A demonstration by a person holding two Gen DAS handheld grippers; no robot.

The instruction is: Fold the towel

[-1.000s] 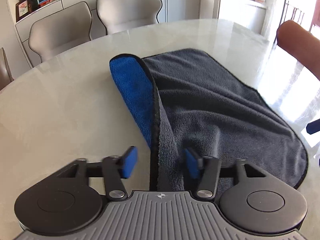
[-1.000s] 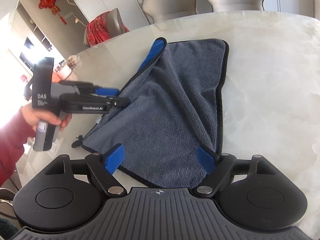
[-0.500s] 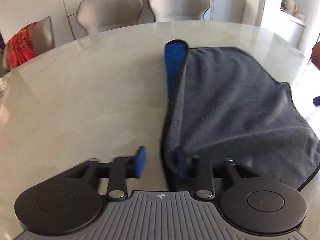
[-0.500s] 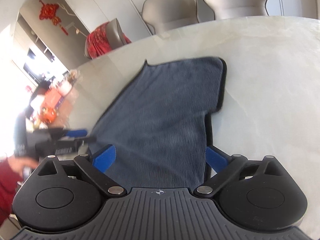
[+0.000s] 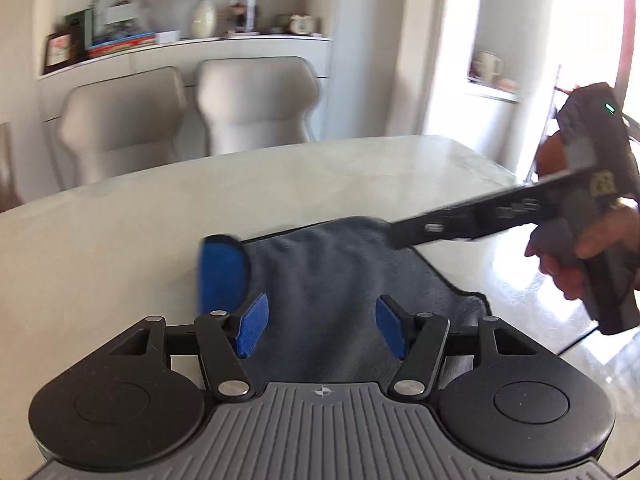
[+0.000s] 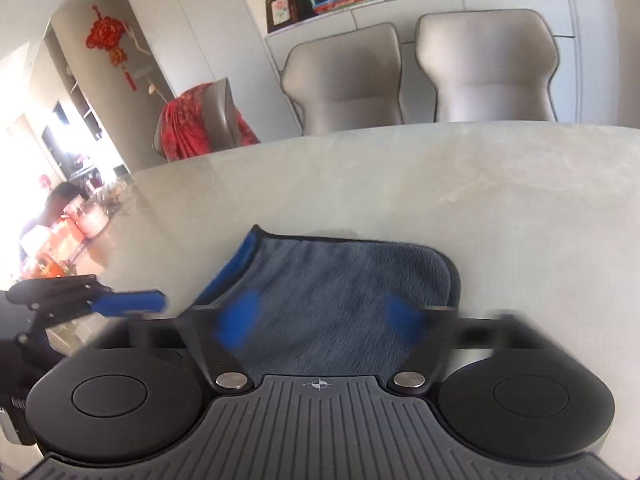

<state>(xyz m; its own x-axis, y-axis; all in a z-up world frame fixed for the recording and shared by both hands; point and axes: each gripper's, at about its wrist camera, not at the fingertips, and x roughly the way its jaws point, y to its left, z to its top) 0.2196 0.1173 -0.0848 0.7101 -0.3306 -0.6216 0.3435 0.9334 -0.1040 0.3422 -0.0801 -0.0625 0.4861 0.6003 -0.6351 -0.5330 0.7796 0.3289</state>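
A: My left gripper (image 5: 320, 330): jaws apart and opening, pads clear of the cloth, nothing pinched. The towel (image 5: 340, 280) lies past the tips and under them, grey side up, flat on the table (image 5: 120, 240).

B: And the right?

A: My right gripper (image 6: 320, 322) is closing. Its pads are smeared by motion in its own view, with grey pile showing between them. I cannot tell whether they press on the cloth yet. From the left view its body reaches in over the far right corner, my hand (image 5: 580, 256) on the grip.

B: State of the towel?

A: Looks once folded. A blue strip (image 5: 220, 272) of the underside shows along the left edge, so the layers are not quite flush there. Far edge runs fairly straight; the right corner is rounded and lies flat.

B: How to do the step well?

A: My judgement: take the near edge with both tools level, grip both layers together, not just the top one. Lift only enough to clear the table, carry it to the far edge, match the corners, then let go. Risk: the top layer slides and the blue strip widens.
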